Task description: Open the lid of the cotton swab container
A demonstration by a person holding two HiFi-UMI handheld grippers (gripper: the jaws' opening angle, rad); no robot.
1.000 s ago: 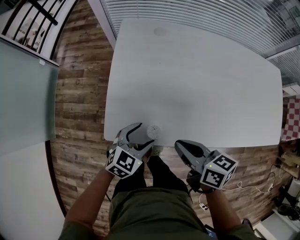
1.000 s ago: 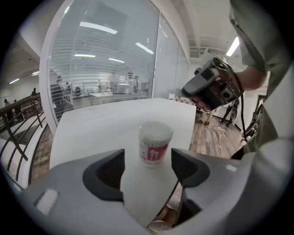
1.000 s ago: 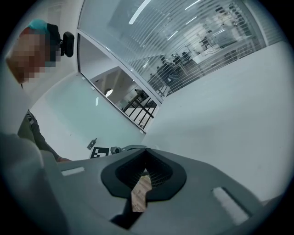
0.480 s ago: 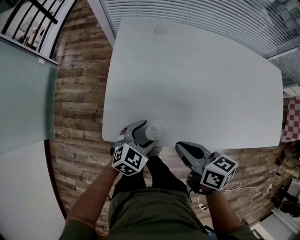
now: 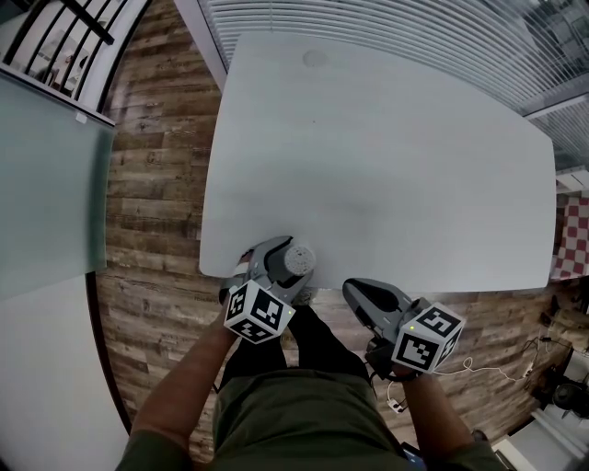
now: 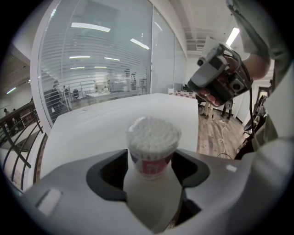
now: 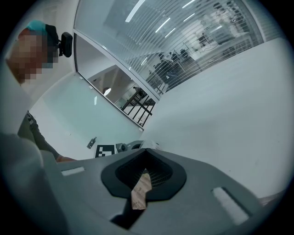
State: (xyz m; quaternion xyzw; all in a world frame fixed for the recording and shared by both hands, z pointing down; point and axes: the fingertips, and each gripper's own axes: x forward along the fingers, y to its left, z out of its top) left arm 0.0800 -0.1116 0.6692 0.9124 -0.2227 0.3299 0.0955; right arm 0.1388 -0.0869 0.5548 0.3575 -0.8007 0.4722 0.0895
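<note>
A small round cotton swab container (image 5: pixel 300 257) with a clear lid and a red-and-white label stands at the near edge of the white table (image 5: pixel 386 166). My left gripper (image 5: pixel 289 264) is shut on it, one jaw on each side. In the left gripper view the container (image 6: pixel 153 143) stands upright between the two jaws of the left gripper (image 6: pixel 152 161), its lid on and full of white swab tips. My right gripper (image 5: pixel 353 288) hangs shut and empty just off the table's front edge, to the right of the container. The right gripper (image 7: pixel 146 151) shows its jaws together, with nothing between them.
The table's front edge runs just below the container, with wood floor (image 5: pixel 156 184) under it and the person's legs beneath. A glass wall with blinds (image 5: pixel 386 28) lies beyond the table. A white cable (image 5: pixel 497 368) trails on the floor at the right.
The left gripper moved right to the container and its jaws, wide open a second ago, closed around it. The right gripper stayed where it was.
</note>
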